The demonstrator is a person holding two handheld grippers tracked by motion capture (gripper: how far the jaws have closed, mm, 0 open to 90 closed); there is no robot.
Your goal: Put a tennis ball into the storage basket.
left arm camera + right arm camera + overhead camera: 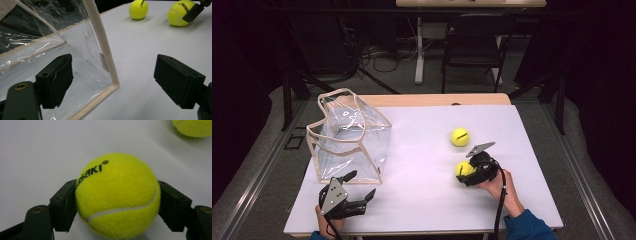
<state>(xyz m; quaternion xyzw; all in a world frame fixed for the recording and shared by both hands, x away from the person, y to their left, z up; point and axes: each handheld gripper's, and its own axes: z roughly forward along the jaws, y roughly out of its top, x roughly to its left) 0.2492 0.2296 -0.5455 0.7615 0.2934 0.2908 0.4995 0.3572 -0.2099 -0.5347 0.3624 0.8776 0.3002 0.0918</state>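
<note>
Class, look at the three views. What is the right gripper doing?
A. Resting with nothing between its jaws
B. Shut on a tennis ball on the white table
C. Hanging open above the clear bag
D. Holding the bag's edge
B: in the right gripper view, the right gripper has both pads pressed against the tennis ball.

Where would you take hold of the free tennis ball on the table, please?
Grip the free tennis ball across its widest middle, coming from above: it is round, sits alone on the white table, and nothing crowds its sides.
</note>
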